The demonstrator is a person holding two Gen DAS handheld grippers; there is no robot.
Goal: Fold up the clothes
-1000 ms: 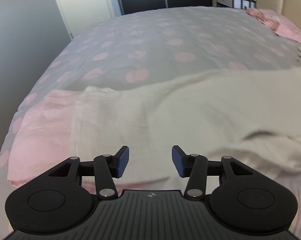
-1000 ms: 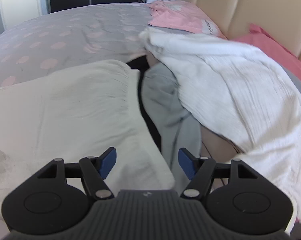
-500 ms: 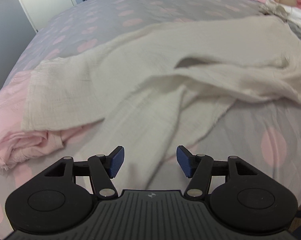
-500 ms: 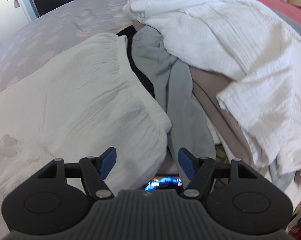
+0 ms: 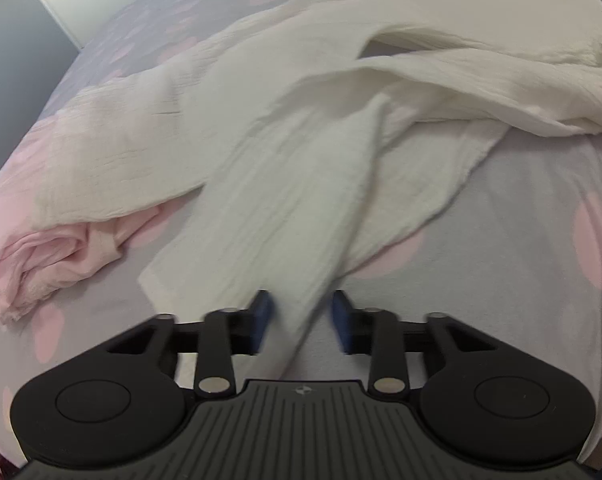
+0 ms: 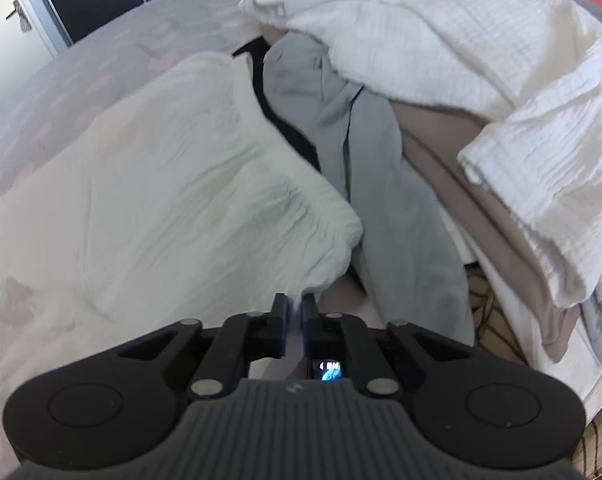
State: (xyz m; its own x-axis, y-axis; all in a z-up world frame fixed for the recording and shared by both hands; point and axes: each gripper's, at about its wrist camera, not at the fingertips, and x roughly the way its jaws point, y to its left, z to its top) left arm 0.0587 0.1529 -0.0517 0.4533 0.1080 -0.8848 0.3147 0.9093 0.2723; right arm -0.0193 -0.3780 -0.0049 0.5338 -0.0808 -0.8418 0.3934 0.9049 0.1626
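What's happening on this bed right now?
A person holding two tongs is starting to fold a cream garment spread on the dotted duvet. The right tongs are shut on its corner, by the gathered edge. The left tongs are open, straddling a hanging strip of the same cloth, not yet gripping. A pile of other clothes waits beside it.

Garment (image 5: pixel 301 152): spread on the bed (image 5: pixel 521 240), its leg running toward the left gripper (image 5: pixel 299 316).
Rumpled cloth (image 5: pixel 49 256): left, partly under the garment.
Clothes pile (image 6: pixel 481 80): right of the garment.
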